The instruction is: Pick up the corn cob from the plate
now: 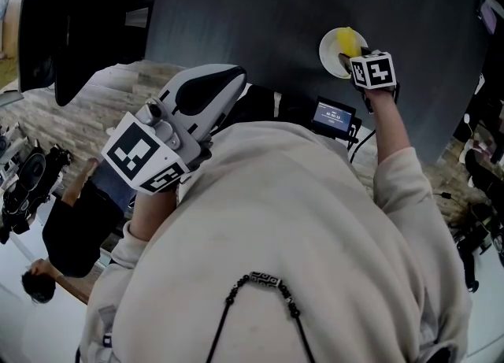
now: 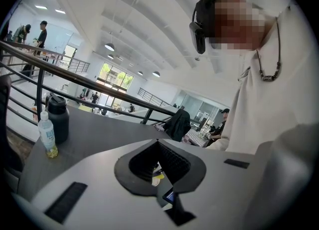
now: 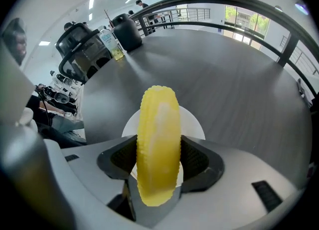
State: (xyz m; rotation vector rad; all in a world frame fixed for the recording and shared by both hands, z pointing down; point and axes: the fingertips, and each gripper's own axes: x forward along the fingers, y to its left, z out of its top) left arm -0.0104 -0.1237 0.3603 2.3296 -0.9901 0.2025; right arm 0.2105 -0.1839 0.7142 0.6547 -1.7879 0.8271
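The left gripper (image 2: 158, 160), close by the chest, seems closed with nothing in it. The right gripper (image 3: 159, 164) clamps the cob (image 3: 158, 134) between its pads, over the white plate (image 3: 193, 124) on the dark counter (image 3: 229, 74).

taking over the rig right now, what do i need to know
Left tool: shut, empty, held back near the body, away from the table.
Right tool: pointing down over the plate, jaws closed on the sides of the cob.
Cob: between the right jaws, with the plate directly beneath. I cannot tell whether it has left the plate yet.
Done: reach and grasp.
Left: lift the cob clear of the plate.
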